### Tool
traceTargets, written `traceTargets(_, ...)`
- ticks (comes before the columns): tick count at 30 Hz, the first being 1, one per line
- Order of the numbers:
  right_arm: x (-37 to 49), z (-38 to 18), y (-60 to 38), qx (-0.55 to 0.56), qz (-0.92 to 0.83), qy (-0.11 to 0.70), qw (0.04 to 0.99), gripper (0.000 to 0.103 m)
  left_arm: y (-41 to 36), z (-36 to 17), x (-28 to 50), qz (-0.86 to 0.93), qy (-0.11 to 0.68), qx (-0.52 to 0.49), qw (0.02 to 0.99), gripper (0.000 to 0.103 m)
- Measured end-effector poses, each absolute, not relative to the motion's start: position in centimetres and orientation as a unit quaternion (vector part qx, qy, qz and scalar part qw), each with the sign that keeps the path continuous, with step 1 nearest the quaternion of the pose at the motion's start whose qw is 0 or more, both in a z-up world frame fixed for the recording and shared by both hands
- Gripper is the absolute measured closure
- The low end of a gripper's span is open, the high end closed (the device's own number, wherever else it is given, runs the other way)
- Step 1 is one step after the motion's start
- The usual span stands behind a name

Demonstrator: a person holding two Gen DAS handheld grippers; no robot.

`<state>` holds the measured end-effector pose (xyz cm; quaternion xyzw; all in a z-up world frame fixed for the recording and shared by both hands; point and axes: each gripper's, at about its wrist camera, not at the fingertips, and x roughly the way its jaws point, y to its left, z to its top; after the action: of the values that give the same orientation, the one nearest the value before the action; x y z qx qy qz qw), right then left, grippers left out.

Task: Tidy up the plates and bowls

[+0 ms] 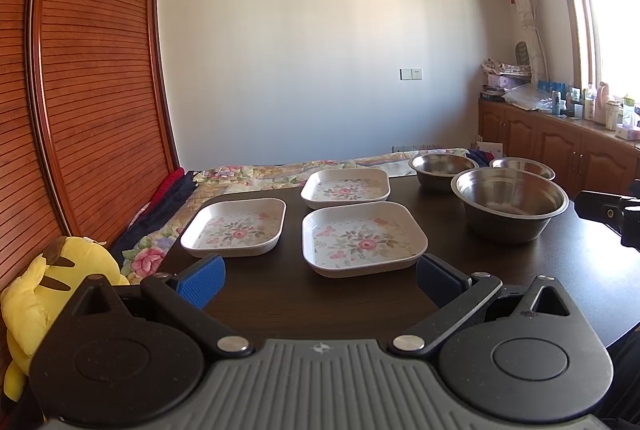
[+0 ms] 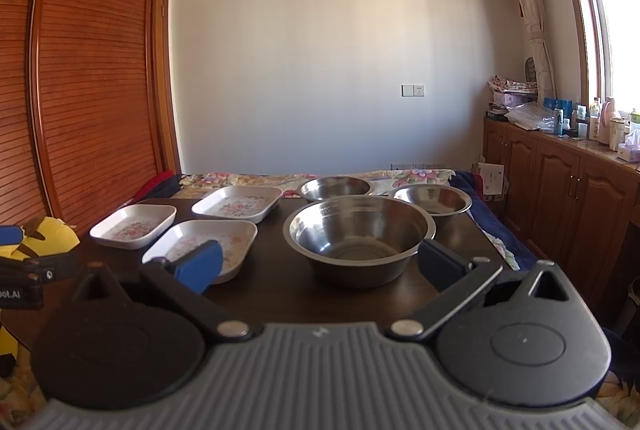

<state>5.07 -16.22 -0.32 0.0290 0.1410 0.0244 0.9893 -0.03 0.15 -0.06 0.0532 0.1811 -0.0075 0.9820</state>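
Observation:
Three square floral plates lie on the dark table (image 1: 280,294): a near plate (image 1: 362,238), a left plate (image 1: 236,227) and a far plate (image 1: 346,187). Three steel bowls stand to their right: a large near bowl (image 1: 509,204) and two smaller ones behind it (image 1: 442,169) (image 1: 522,166). My left gripper (image 1: 320,280) is open, just short of the near plate. My right gripper (image 2: 320,264) is open in front of the large bowl (image 2: 359,240); the near plate (image 2: 202,244) lies partly behind its left finger. Both grippers hold nothing.
A yellow plush toy (image 1: 44,294) sits at the table's left side beside a wooden louvred wardrobe (image 1: 80,90). A floral bedspread (image 1: 256,172) lies beyond the table. Wooden cabinets (image 2: 560,186) with bottles on top line the right wall under a window.

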Motion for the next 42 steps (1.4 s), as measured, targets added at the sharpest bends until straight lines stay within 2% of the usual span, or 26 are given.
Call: traceTargets(42, 4.69, -0.30, -16.64, 0.027, 0.021, 0.139, 0.990, 0.000, 0.26, -0.64, 0.08, -0.008, 0.187, 0.054, 0.981, 0.000)
